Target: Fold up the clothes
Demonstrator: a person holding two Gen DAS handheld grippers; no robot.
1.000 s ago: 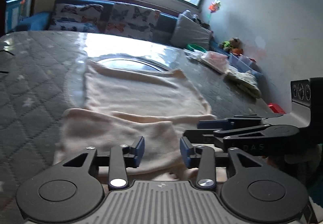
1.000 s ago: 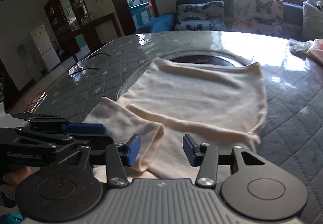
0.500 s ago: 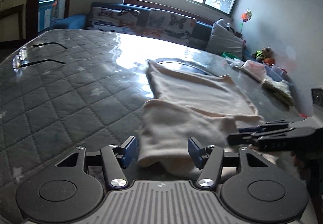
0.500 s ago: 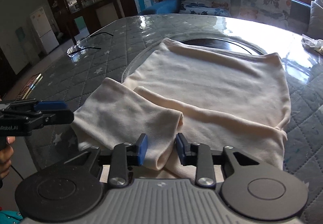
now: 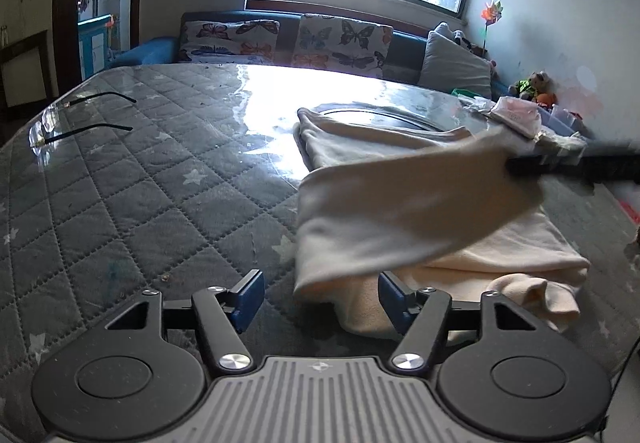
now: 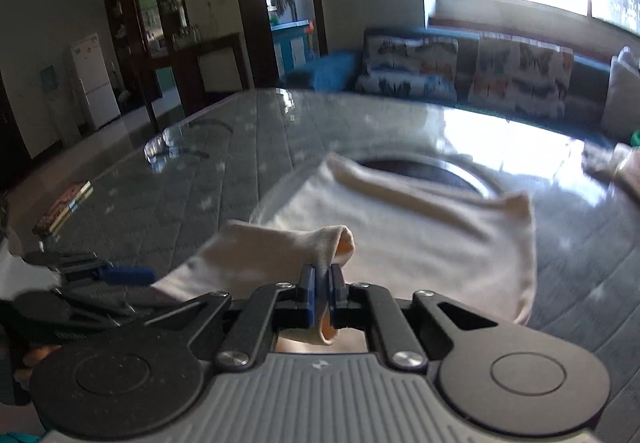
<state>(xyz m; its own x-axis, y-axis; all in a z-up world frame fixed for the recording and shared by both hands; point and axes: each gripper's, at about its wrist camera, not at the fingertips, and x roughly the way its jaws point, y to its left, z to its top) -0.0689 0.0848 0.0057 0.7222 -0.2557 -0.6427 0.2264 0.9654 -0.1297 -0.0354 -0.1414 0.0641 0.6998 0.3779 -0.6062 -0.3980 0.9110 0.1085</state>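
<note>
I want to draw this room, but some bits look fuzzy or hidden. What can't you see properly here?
- Right wrist view: the butterfly-print sofa cushions are motion-blurred.
- Left wrist view: the right tool is a dark smear, cut by the edge.
- Left wrist view: the lifted sleeve of the cream knit sweater hides the sweater's middle.
- Left wrist view: the small stuffed toys are too small.
</note>
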